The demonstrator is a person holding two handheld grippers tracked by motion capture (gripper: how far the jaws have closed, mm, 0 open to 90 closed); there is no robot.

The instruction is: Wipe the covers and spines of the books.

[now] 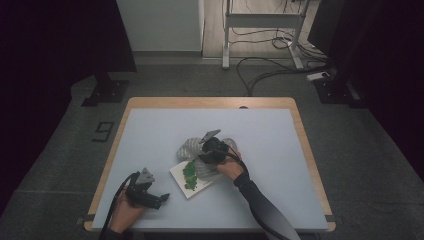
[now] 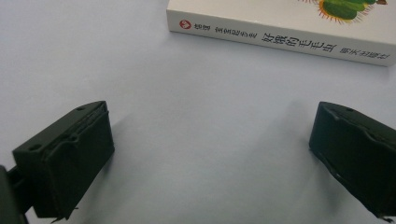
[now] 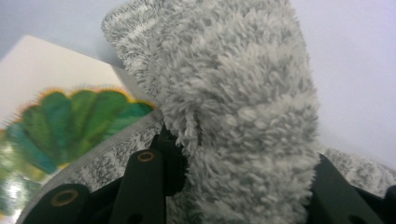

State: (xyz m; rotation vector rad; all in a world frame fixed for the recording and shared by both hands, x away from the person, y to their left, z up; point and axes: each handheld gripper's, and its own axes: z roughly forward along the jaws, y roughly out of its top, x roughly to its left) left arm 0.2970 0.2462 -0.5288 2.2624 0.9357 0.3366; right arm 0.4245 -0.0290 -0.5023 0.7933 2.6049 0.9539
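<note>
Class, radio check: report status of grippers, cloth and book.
Right gripper shut on grey fluffy cloth. Left gripper open, nothing held. Cloth overlaps book. Nothing else in the way.

You are pinching a fluffy grey cloth (image 3: 233,93), deep-piled and matt, between your right gripper's (image 3: 243,186) matt black plastic jaws. Just left of them, a smooth, slightly glossy paper book (image 3: 60,93) is lying on the smooth matt table (image 2: 187,116).
</note>
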